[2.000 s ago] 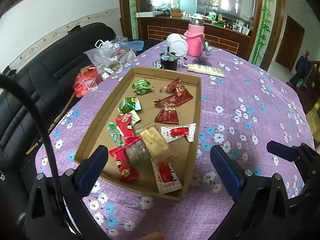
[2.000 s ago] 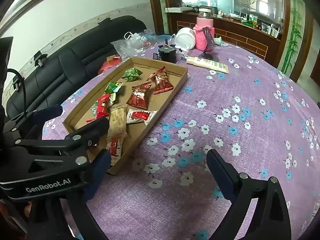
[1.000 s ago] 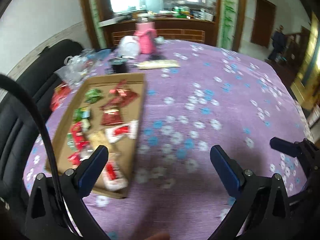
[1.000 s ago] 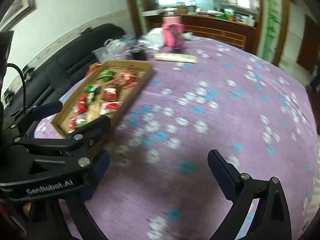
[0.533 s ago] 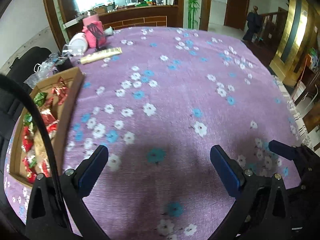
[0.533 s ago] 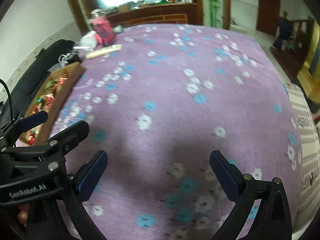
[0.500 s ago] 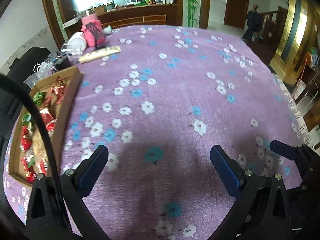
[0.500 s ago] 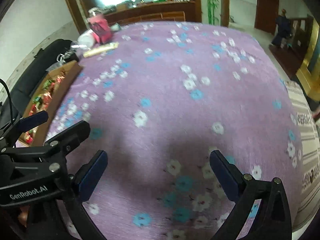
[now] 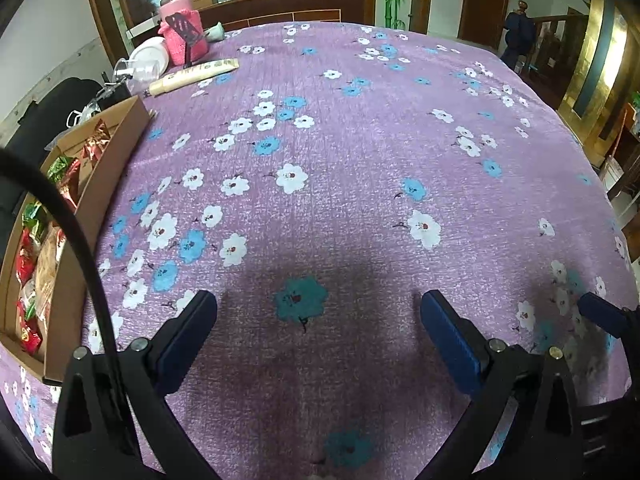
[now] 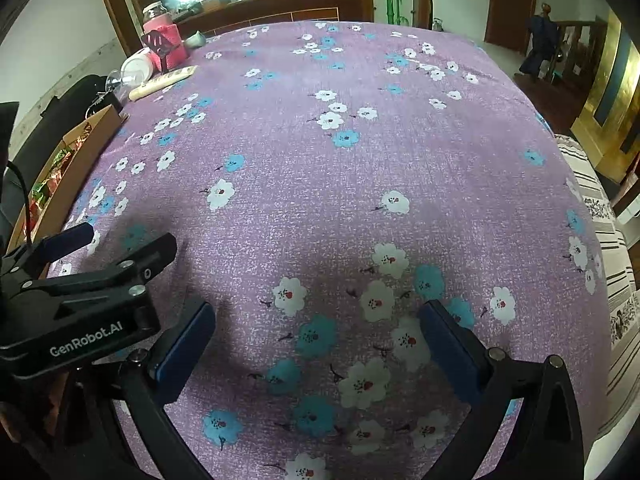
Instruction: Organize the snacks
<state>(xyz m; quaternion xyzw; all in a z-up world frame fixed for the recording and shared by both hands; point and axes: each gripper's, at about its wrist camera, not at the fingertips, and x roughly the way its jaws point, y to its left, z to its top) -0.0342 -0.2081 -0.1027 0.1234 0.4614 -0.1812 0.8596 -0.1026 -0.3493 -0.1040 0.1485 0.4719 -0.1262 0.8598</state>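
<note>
Wrapped snacks point(image 9: 30, 236), mostly red and green packets with one pale tan one, lie loose inside a shallow cardboard tray point(image 9: 116, 160) at the left edge of the table; in the right wrist view the same tray point(image 10: 86, 140) shows only as a thin sliver at the far left. All visible packets are inside the tray and none lies on the open cloth, so the sorting appears, as a judgement, either complete or paused. Print on the wrappers is too small to read.

The left gripper point(image 9: 318, 330) hovers low above the purple flowered tablecloth point(image 9: 360, 152), fingers spread wide and nothing between them. The right gripper point(image 10: 316, 338) is likewise wide apart and empty, just beside the left tool, whose black body crosses the lower left of its view. Both point at bare cloth, well apart from the tray, a posture that suggests rest or withdrawal rather than approach.

The only legible writing is "GenRobot.AI", in white on the body of the left tool as seen from the right wrist.

At the far side of the table stand a pink knit-sleeved jar point(image 9: 182, 36), a white lidded container point(image 9: 150, 58) and a long pale tube point(image 9: 192, 76) with unreadable print, all clear of the working area
</note>
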